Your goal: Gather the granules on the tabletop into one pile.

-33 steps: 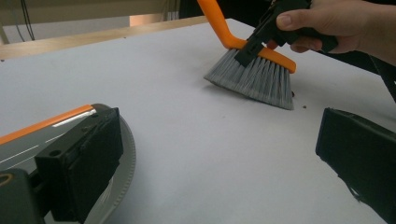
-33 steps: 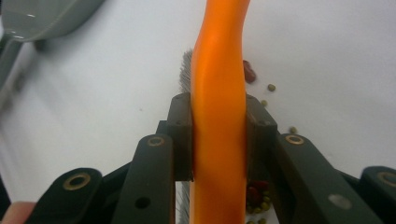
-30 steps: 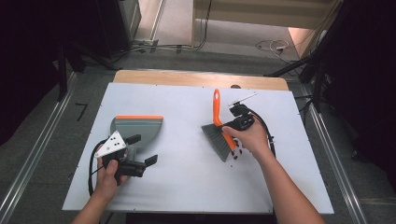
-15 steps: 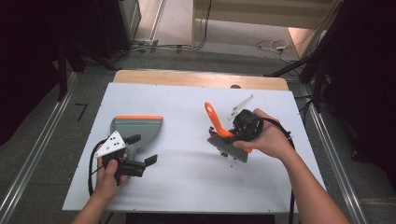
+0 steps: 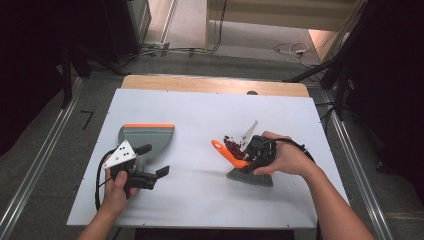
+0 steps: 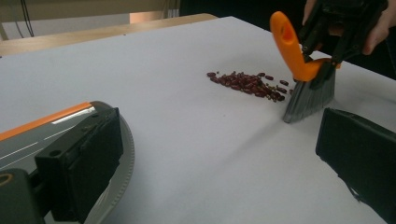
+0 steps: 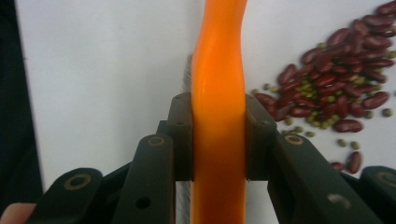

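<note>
A grey dustpan with an orange lip lies flat at the table's left. My left gripper stands open just in front of it; in the left gripper view one jaw sits over the dustpan and the left gripper has bare table between its jaws. A small brush with an orange handle and grey bristles stands at centre right, and my right gripper is shut on its handle. A pile of dark red beans lies just beyond the bristles, touching them.
The white tabletop has a wooden strip along its far edge. Among the red beans lie small green ones. Cables run over the floor beyond the table.
The right hand has swung the brush down and towards the near right, so its bristles now rest on the table and the bean pile shows. The left gripper and dustpan have not moved.
</note>
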{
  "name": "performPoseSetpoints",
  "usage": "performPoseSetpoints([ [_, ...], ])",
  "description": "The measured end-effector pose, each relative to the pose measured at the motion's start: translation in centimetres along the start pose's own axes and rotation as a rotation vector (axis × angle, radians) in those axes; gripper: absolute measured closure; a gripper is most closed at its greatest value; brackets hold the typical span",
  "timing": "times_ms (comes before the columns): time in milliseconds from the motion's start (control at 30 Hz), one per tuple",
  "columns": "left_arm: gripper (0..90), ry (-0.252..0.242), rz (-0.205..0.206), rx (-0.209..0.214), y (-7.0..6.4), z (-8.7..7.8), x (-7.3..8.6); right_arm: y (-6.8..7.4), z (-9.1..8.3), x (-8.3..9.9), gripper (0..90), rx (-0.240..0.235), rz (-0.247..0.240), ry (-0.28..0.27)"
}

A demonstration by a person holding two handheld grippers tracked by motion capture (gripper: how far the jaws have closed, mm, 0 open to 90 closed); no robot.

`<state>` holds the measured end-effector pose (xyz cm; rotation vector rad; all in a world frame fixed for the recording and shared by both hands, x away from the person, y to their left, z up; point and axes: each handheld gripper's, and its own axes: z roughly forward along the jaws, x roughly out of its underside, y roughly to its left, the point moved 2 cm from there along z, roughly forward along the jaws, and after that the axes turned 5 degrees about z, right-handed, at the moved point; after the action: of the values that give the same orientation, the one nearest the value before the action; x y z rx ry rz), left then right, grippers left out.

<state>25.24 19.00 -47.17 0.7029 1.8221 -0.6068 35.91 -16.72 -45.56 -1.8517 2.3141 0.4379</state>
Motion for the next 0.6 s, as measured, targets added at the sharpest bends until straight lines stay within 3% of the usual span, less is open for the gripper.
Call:
performPoseSetpoints([
  [200,1.6,0.001,-0.001,0.001,0.1,0.0,0.0,-1.4,0.3,-0.4,67.2,-0.003,-0.028,-0.023],
  [433,1.6,0.001,-0.002,0.0,0.1,0.0,0.0,-3.0,0.2,-0.9,67.0,0.038,-0.012,-0.059],
  [600,1.6,0.008,0.001,0.0,0.0,0.1,0.1,-4.1,0.2,-1.2,66.9,0.04,0.004,-0.077],
])
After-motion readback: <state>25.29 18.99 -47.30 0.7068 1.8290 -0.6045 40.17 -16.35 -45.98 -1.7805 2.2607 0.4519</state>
